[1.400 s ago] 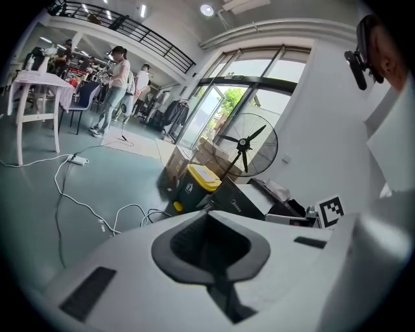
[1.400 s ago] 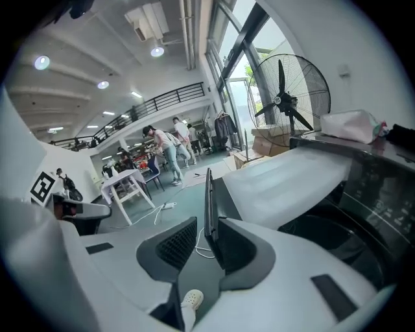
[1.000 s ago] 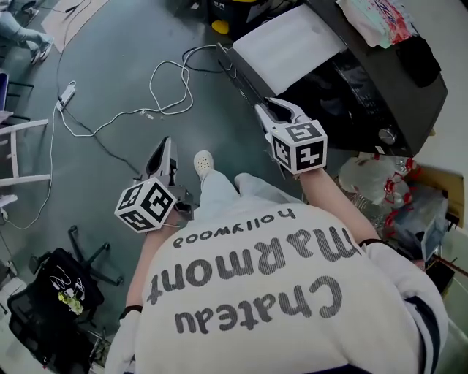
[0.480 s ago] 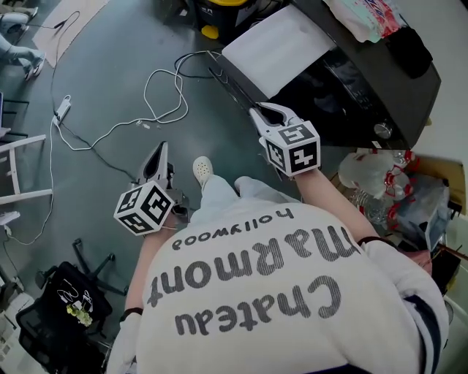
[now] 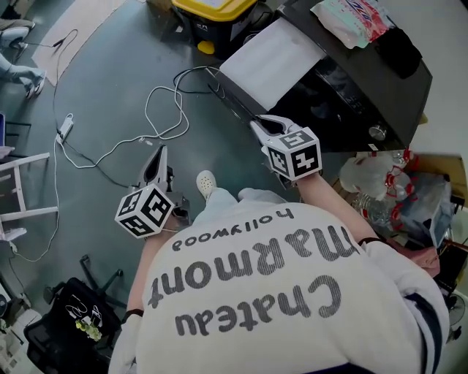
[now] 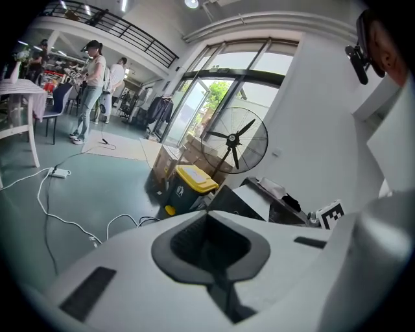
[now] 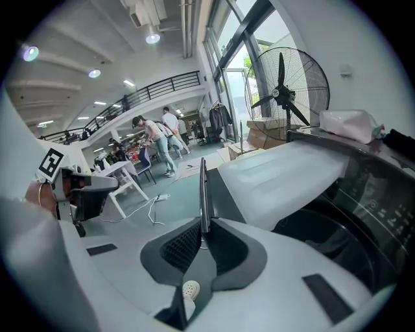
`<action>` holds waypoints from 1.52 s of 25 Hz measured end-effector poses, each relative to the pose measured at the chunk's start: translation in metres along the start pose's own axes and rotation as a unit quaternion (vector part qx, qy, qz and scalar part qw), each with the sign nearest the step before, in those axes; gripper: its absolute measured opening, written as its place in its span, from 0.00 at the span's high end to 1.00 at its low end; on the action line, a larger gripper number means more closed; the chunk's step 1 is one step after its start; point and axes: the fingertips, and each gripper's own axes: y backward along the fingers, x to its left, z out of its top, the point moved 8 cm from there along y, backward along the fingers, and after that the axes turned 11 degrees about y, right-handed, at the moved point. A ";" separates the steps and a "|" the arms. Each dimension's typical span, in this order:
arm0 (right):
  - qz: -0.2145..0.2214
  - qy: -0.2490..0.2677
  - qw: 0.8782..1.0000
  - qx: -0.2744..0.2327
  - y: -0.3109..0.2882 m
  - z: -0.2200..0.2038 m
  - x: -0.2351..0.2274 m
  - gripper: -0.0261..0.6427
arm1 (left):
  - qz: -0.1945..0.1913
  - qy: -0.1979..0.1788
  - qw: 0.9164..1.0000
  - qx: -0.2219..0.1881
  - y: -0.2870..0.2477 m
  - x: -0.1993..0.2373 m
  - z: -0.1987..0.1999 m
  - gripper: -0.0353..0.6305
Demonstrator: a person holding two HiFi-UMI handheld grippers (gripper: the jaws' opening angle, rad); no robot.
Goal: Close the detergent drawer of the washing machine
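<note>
The washer's white-faced panel (image 5: pixel 274 51) juts from the near side of the black washer (image 5: pixel 365 88), out over the grey floor (image 5: pixel 110 66) and not yet shut. I take it to be the detergent drawer, though the steep head view leaves that unsure.

My right gripper (image 5: pixel 259 126) is clamped on the panel's thin dark edge (image 7: pixel 203 188). In the right gripper view that edge stands upright between the pads (image 7: pixel 178 246). The jaws have just been closing, and they now pinch it at the tips. To the right of the edge lie the white face and the dark drum opening (image 7: pixel 324 227).

My left gripper (image 5: pixel 158 155) hangs well apart from the washer, over the floor. Its jaws are pressed together with nothing between them, and its own view looks past the tips toward the bin (image 6: pixel 185 188) and a standing fan (image 6: pixel 235 139).

A pale printed bag (image 5: pixel 351 18) lies on the washer's top. The yellow-lidded bin stands just beyond the panel. A white cable (image 5: pixel 161 95) loops across the floor between the grippers and the far wall. One white shoe (image 5: pixel 206 181) shows below the left gripper's tips. Clear plastic clutter (image 5: pixel 380 186) is piled at the washer's right.
</note>
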 end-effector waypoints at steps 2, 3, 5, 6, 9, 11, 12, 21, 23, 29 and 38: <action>-0.002 -0.005 1.000 -0.002 0.005 0.002 -0.002 0.87 | -0.009 -0.004 1.000 -0.001 -0.005 -0.004 0.008 0.94; -0.003 -0.007 1.000 -0.004 0.007 0.003 -0.003 0.87 | -0.013 -0.006 1.000 -0.001 -0.008 -0.005 0.012 0.94; -0.006 -0.012 1.000 -0.006 0.010 0.007 -0.004 0.87 | -0.021 -0.010 1.000 -0.001 -0.014 -0.007 0.019 0.94; -0.007 -0.014 1.000 -0.006 0.012 0.008 -0.003 0.87 | -0.025 -0.012 1.000 0.000 -0.016 -0.008 0.022 0.94; -0.013 -0.025 1.000 -0.008 0.015 0.010 -0.004 0.87 | -0.041 -0.019 0.999 0.001 -0.026 -0.013 0.034 0.94; -0.018 -0.029 0.999 -0.010 0.018 0.012 -0.005 0.87 | -0.051 -0.024 0.998 0.002 -0.032 -0.016 0.041 0.94; -0.019 -0.031 0.999 -0.010 0.018 0.012 -0.005 0.87 | -0.054 -0.026 0.998 0.003 -0.035 -0.016 0.044 0.94; -0.049 -0.060 0.997 -0.015 0.015 0.016 -0.011 0.86 | -0.082 -0.047 0.995 0.024 -0.058 -0.018 0.066 0.94; -0.054 -0.065 0.996 -0.016 0.014 0.016 -0.012 0.86 | -0.086 -0.051 0.995 0.029 -0.062 -0.017 0.070 0.94; -0.072 -0.083 0.994 -0.016 0.006 0.016 -0.014 0.86 | -0.100 -0.060 0.993 0.036 -0.074 -0.012 0.087 0.94; -0.109 -0.104 0.988 -0.024 0.000 0.016 -0.011 0.85 | -0.117 -0.071 0.990 0.042 -0.081 0.011 0.115 0.94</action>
